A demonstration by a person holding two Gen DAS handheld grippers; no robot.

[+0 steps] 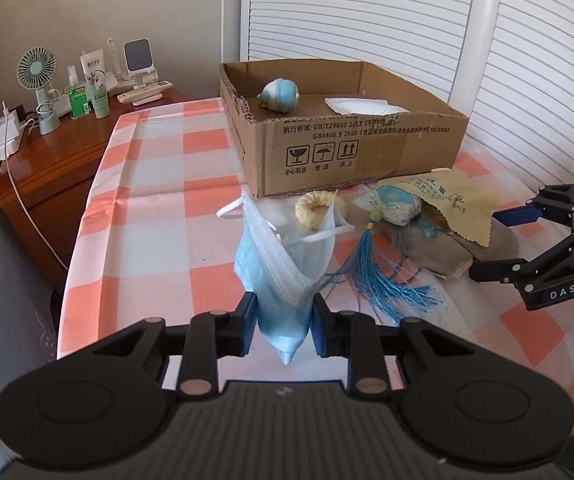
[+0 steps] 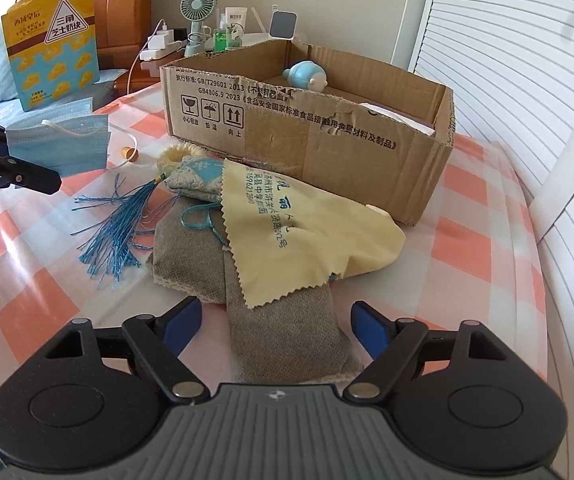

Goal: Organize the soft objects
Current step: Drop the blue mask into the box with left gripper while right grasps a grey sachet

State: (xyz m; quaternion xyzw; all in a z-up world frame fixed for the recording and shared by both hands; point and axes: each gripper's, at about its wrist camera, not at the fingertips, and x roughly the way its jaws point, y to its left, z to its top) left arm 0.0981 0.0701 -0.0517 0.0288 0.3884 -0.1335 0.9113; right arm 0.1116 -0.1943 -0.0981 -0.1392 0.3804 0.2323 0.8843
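Note:
My left gripper (image 1: 284, 322) is shut on a blue face mask (image 1: 283, 264) and holds it up over the checked cloth; the mask also shows in the right wrist view (image 2: 63, 142). My right gripper (image 2: 275, 324) is open, its fingers either side of a grey pouch (image 2: 283, 328); it also shows in the left wrist view (image 1: 499, 240). On the pouch lie a yellow cloth (image 2: 287, 224) and a blue sachet (image 2: 197, 178) with a tassel (image 2: 115, 232). A cream ring (image 1: 317, 208) lies by the cardboard box (image 1: 347, 148), which holds a blue-white toy (image 1: 279, 96) and a white cloth (image 1: 363, 106).
The checked tablecloth (image 1: 159, 200) covers the surface. A wooden nightstand (image 1: 59, 148) at the left carries a fan (image 1: 41, 76), bottles and chargers. A yellow snack bag (image 2: 53, 36) stands at the far left. White slatted doors (image 1: 547, 80) stand behind and to the right.

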